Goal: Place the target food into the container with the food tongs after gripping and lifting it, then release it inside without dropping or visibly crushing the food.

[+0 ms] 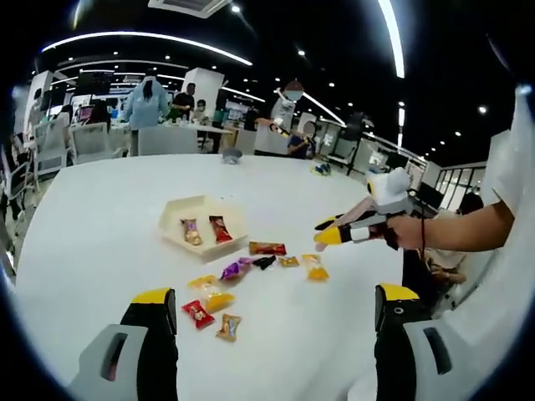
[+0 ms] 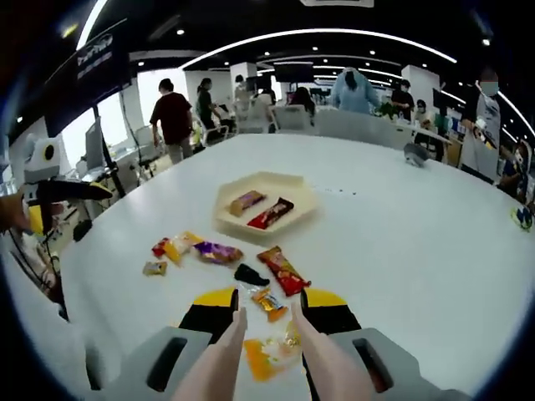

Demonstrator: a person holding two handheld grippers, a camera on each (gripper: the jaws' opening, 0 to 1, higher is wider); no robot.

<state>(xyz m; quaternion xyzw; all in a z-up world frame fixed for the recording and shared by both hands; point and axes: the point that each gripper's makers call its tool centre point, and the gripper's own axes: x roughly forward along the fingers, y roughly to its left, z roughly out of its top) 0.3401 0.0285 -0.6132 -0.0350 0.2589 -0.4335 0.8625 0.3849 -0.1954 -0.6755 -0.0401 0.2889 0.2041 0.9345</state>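
Orange-wrapped candy (image 2: 269,302) lying loose on the white table (image 2: 418,242), between tong tips (image 2: 266,322) held by right gripper (image 2: 269,311); cream tray (image 2: 230,219) at twelve o'clock. Left gripper (image 1: 276,301) spread wide, holding nothing.

The container (image 2: 266,205) is a shallow, cream, hexagonal tray resting flat on the white surface (image 2: 401,225), holding two wrapped snacks side by side. The food tongs (image 2: 267,355), pale and two-armed, point toward an orange-wrapped candy (image 2: 269,302) lying at the near end of the scattered candy group.
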